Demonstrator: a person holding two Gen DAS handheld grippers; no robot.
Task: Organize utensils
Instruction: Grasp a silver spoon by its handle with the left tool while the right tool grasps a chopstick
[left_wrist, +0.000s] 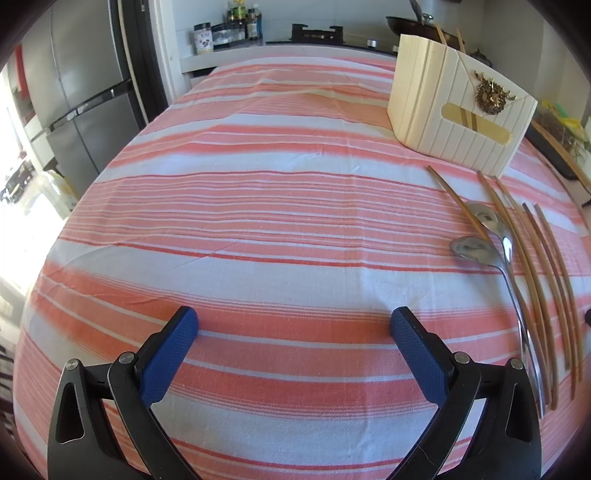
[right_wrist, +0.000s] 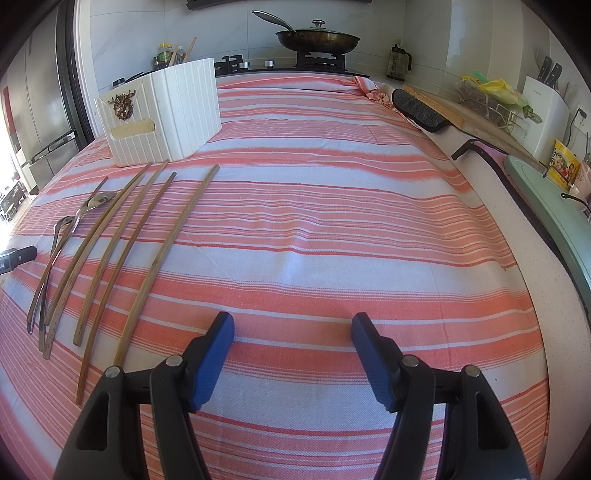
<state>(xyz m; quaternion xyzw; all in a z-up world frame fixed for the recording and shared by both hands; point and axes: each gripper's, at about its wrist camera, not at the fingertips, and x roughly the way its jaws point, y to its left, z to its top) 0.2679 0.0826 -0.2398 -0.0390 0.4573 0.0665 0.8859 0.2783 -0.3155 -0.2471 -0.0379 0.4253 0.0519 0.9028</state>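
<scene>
Both claws are released and empty above the worktop (right_wrist: 332, 229). The chopsticks (right_wrist: 162, 251) lie near-to-far, left of the right claw (right_wrist: 291, 332), nearer than the left claw (left_wrist: 293, 332).

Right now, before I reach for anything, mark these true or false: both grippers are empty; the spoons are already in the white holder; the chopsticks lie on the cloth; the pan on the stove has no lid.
1. Both grippers are empty. True: the left gripper and the right gripper stand open over the striped cloth.
2. The spoons are in the white holder. False: they lie on the cloth.
3. The chopsticks lie on the cloth. True.
4. The pan has no lid. False: a lid covers it.
</scene>
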